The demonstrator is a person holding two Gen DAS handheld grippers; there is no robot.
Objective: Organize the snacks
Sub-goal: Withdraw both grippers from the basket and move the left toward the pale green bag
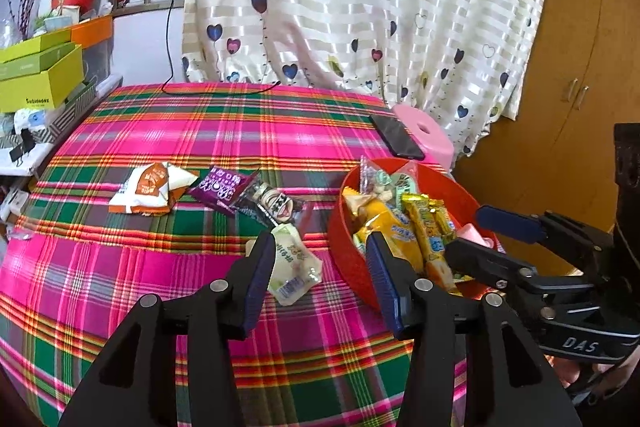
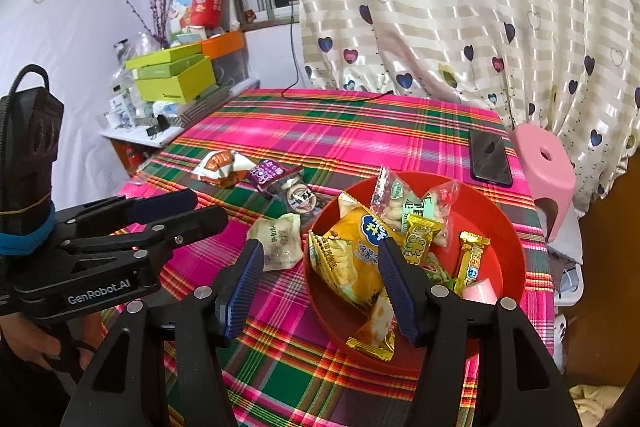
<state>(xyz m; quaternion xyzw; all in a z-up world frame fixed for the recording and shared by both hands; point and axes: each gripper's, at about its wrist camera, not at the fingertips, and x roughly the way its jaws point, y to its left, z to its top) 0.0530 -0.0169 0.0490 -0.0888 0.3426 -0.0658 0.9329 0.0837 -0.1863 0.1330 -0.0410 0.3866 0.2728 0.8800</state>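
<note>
Between the spread left tool (image 1: 320, 247) fingers, a pale green snack packet (image 1: 294, 267)

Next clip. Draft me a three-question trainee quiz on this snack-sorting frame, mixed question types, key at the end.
1. True or false: the left gripper is shut on a packet.
2. How many snack packets lie on the tablecloth outside the red bowl?
3. The packet nearest the bowl is: A) the orange and white packet B) the pale green packet C) the purple packet

Key: 1 false, both grippers are open and empty; 2 four; 3 B.
</note>
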